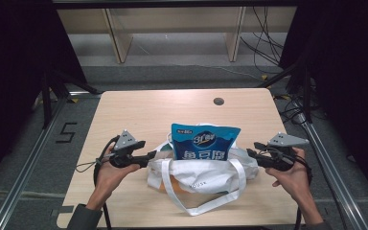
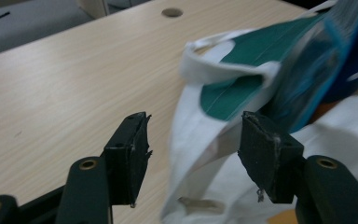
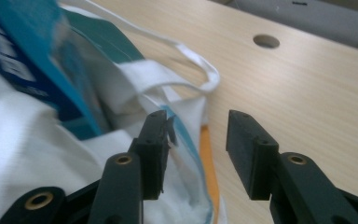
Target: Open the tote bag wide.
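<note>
Between my two tongs a white bag (image 1: 206, 178) lies on the counter (image 1: 139, 108), a blue packet (image 1: 204, 142) standing up out of it. My left tongs (image 2: 193, 140) gape at the bag's left edge; my right tongs (image 3: 196, 140) gape at its right edge, gripping nothing.

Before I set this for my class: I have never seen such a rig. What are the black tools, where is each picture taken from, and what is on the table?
A person holds a two-jaw tool in each hand: the left hand-held gripper and the right hand-held gripper. One picture looks down from above the wooden table; the other two come from cameras riding on each tool, looking along its jaws. On the table lies a white tote bag with a blue snack packet sticking out. Both tools are open beside the bag, holding nothing.
</note>
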### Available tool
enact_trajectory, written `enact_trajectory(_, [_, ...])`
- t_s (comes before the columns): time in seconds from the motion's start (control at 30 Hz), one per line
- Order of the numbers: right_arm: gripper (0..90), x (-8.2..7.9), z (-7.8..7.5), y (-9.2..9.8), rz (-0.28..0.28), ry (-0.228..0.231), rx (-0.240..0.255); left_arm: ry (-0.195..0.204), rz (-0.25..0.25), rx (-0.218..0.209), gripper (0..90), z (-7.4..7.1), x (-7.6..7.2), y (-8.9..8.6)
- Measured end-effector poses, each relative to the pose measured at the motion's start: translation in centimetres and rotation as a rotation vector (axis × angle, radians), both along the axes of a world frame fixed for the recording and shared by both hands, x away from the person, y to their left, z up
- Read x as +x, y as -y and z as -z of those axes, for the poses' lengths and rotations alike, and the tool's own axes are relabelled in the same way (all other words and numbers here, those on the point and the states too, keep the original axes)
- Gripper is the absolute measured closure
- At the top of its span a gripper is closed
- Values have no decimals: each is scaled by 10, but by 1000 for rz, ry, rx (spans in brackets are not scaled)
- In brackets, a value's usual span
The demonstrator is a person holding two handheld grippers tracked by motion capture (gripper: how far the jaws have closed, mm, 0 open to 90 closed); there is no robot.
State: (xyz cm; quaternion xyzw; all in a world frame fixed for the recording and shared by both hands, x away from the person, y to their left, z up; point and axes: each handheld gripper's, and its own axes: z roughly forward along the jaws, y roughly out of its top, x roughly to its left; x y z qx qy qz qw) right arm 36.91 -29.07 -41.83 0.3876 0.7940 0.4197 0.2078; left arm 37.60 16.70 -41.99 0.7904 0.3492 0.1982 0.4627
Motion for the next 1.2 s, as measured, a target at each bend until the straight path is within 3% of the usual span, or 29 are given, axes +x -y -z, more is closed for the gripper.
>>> enact_trajectory(0.1, [584, -9, -14, -3, -24, 33, 17, 12, 38, -20, 411, -10, -7, 8])
enact_trajectory(0.13, [583, -12, -19, -5, -41, 42, 28, 0, 49, -32, 419, -11, -9, 10])
enact_trajectory(0.2, [571, -17, -25, -10, -86, 37, 33, -29, 104, -48, 429, -9, -12, 20])
enact_trajectory(0.23, [559, -21, -27, -16, -121, 10, 43, -41, 115, -48, 441, -8, -13, 23])
enact_trajectory(0.4, [509, -26, -23, -37, -212, -33, 31, -78, 157, -107, 459, -5, -16, 29])
enact_trajectory(0.47, [502, -26, -18, -45, -224, -52, 38, -114, 192, -126, 461, 0, -18, 32])
enact_trajectory(0.5, [502, -25, -13, -49, -246, -63, 14, -131, 206, -123, 476, 2, -19, 35])
enact_trajectory(0.53, [504, -23, -9, -52, -264, -70, -1, -132, 224, -111, 495, 5, -20, 37])
enact_trajectory(0.67, [586, -21, 8, -61, -315, -107, -90, -117, 268, 54, 540, 29, -26, 58])
enact_trajectory(0.7, [636, -22, 13, -64, -355, -122, -114, -111, 282, 118, 550, 36, -28, 62])
enact_trajectory(0.8, [707, -25, 26, -72, -390, -138, -173, -133, 305, 195, 575, 52, -33, 74])
enact_trajectory(0.83, [714, -26, 28, -74, -393, -158, -198, -131, 315, 245, 595, 59, -34, 77])
enact_trajectory(0.9, [746, -27, 41, -82, -392, -188, -279, -135, 310, 261, 607, 67, -33, 79])
enact_trajectory(0.93, [789, -25, 49, -84, -397, -215, -304, -146, 306, 242, 612, 68, -32, 79])
enact_trajectory(0.97, [802, -23, 59, -87, -387, -210, -329, -145, 305, 245, 618, 68, -32, 78])
enact_trajectory(1.03, [831, -20, 72, -91, -349, -213, -328, -138, 288, 244, 623, 74, -32, 79])
enact_trajectory(1.1, [832, -19, 70, -92, -362, -214, -345, -127, 286, 258, 624, 76, -33, 82])
enact_trajectory(1.13, [832, -19, 72, -93, -359, -205, -331, -127, 279, 271, 626, 74, -33, 82])
enact_trajectory(1.2, [833, -22, 72, -93, -335, -217, -331, -121, 272, 270, 634, 75, -33, 83])
